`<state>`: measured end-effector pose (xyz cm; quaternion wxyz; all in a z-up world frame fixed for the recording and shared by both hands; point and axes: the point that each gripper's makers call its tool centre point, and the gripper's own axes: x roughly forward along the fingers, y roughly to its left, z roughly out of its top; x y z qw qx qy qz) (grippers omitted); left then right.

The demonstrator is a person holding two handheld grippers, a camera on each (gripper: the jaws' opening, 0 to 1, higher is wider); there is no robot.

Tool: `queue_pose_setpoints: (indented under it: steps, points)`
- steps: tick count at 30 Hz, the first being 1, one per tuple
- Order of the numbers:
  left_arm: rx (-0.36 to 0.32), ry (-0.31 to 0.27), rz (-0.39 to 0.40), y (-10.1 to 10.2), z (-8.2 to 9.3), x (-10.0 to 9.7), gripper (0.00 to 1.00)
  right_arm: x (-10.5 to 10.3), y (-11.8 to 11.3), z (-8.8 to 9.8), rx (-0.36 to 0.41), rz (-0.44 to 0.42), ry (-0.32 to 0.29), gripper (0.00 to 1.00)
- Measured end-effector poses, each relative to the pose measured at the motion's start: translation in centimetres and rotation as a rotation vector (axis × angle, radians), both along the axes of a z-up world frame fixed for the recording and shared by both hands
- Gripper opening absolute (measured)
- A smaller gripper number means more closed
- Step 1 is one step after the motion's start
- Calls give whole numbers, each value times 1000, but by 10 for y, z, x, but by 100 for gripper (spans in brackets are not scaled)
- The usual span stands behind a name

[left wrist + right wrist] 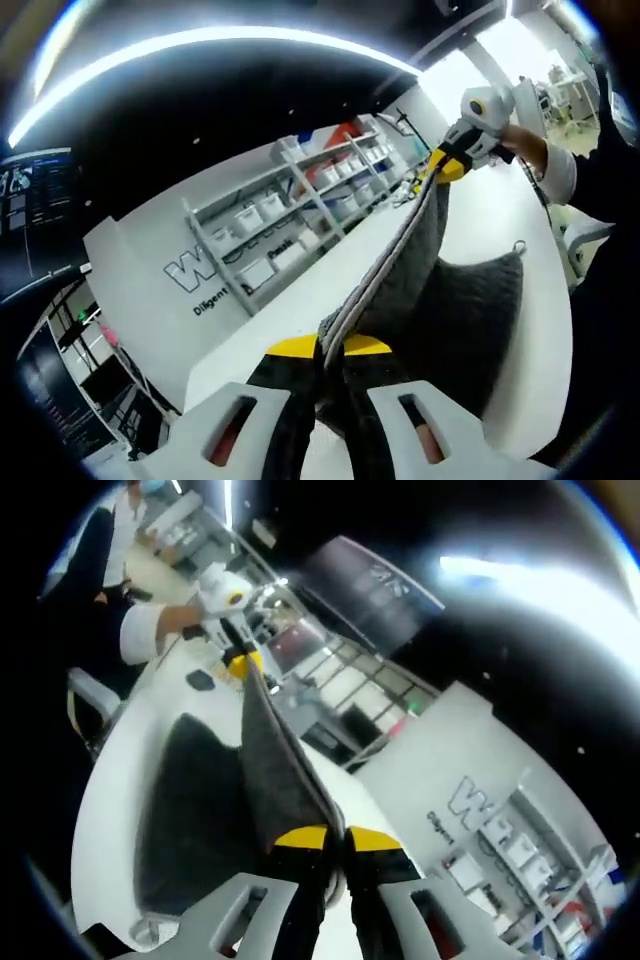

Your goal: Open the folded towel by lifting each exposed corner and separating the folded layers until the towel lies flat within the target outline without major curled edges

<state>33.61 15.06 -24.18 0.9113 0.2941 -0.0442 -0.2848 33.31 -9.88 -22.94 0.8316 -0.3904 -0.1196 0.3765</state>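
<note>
A dark grey towel [440, 300] hangs stretched in the air above a white table [500, 215], held by two corners. My left gripper [330, 350] is shut on one corner at the bottom of the left gripper view. Far along the taut pale edge, my right gripper [447, 166] holds the other corner, with a person's hand [525, 148] on it. In the right gripper view my right gripper [337, 838] is shut on the towel [200, 800], whose edge runs up to my left gripper [243, 663]. The towel's lower part sags toward the table [110, 780].
White shelving [300, 215] with bins stands behind the table, beside a white wall with lettering [200, 275]. A person in a dark top with a white cuff [135, 630] stands at the table's edge. A chair [85, 695] sits near that person.
</note>
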Motion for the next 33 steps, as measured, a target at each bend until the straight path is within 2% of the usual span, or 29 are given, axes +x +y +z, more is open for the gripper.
queue_pose_setpoints:
  steps: [7, 16, 24, 26, 33]
  points:
    - [9, -7, -12, -2, 15, 5, 5, -4, -3, 14, 11, -16, 11, 1]
    - [48, -78, 5, -6, 47, 20, 5, -27, -7, 37, 43, -16, 41, 1]
    - [62, -111, 3, -16, 73, 35, 5, -51, -8, 53, 71, -13, 75, 1]
    - [79, -120, -6, -20, 79, 39, 5, -61, -5, 60, 84, 22, 73, 1]
    - [94, -132, -34, -31, 95, 50, 5, -74, -6, 74, 119, 36, 85, 1]
